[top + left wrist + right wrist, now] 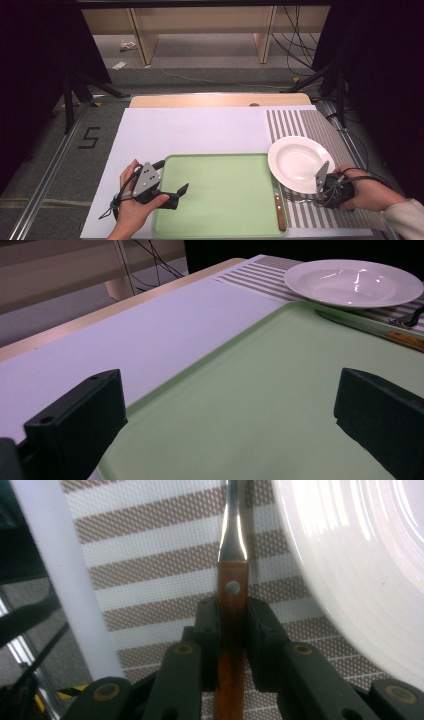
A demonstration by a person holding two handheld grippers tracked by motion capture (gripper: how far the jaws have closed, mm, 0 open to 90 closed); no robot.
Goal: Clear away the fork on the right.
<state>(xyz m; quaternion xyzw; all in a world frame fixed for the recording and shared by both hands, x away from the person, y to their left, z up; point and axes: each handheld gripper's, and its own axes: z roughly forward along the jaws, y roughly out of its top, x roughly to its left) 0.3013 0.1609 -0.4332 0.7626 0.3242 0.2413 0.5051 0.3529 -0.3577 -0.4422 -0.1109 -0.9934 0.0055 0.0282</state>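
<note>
My right tongs (232, 630) are clamped on the fork's (232, 587) wooden handle, which lies on the striped mat (150, 565) just beside the white plate (360, 555). I judge the fork light and stiff; the wood gives the pads bite, while the steel neck ahead would be slippery, so the handle is the place to grip. My left tongs (170, 196) stand wide, holding nothing, over the green tray (260, 405). Knife (279, 210) on the tray's right edge. Plate looks fragile.
</note>
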